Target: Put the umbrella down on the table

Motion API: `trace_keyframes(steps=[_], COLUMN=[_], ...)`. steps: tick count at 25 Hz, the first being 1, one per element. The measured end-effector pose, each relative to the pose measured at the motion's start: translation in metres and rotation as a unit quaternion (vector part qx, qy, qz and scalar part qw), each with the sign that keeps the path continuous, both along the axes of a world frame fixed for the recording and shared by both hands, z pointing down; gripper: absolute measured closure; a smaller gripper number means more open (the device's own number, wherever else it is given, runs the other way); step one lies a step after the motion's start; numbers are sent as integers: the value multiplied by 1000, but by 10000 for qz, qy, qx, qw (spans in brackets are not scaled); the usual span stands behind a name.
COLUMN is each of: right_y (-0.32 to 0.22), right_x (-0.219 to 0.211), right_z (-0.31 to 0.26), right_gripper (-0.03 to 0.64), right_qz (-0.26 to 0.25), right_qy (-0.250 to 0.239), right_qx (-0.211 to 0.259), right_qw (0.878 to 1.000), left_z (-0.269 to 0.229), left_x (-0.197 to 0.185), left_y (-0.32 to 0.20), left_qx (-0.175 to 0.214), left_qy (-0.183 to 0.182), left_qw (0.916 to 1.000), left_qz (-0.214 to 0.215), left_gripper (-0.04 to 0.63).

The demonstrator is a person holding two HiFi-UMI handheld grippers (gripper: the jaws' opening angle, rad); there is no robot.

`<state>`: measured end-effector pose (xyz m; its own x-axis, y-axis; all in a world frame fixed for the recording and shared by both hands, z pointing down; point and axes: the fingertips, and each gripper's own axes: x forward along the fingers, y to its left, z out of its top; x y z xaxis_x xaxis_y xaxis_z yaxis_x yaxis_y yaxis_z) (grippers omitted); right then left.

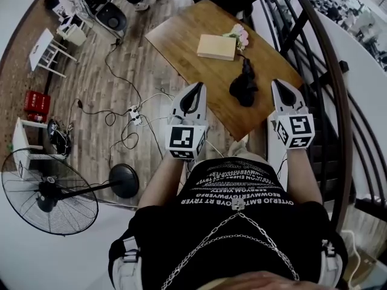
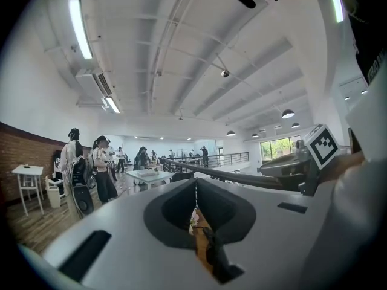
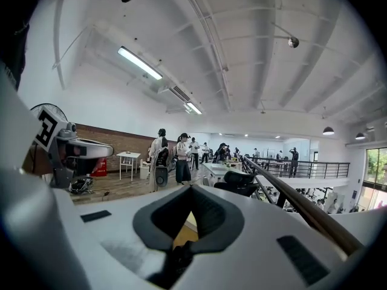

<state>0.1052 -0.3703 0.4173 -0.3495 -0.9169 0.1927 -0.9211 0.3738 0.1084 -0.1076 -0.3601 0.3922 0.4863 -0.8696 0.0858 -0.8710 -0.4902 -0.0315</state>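
Note:
A folded black umbrella (image 1: 243,86) lies on the wooden table (image 1: 181,38), near its front right corner. My left gripper (image 1: 198,86) hovers over the table's front edge, left of the umbrella, jaws together and empty. My right gripper (image 1: 279,83) is held off the table's right edge, right of the umbrella, shut with nothing in it. In the left gripper view the shut jaws meet at the left gripper (image 2: 195,183), and the umbrella (image 2: 211,246) shows as a dark shape below them. The right gripper view shows the right gripper (image 3: 192,192) closed too, above the umbrella (image 3: 175,260).
A tan box (image 1: 216,46) and pink flowers (image 1: 240,35) sit farther back on the table. A dark stair railing (image 1: 326,71) curves along the right. A standing fan (image 1: 48,192), a power strip (image 1: 134,115) with cables and small white tables (image 1: 45,50) stand on the floor at left. People stand in the distance.

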Motion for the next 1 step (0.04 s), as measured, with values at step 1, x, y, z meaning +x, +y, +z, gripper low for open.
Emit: trace_keyframes(steps=[1], right_y=[1], right_x=[-2], right_z=[0], right_gripper=[600], right_qz=[2], right_qy=[24], right_qx=[-8], right_qw=[10000], left_z=[0], left_x=[-2], left_y=[0], left_qx=[7], left_qy=[11], left_qw=[10000], left_qz=[0], left_gripper=[565])
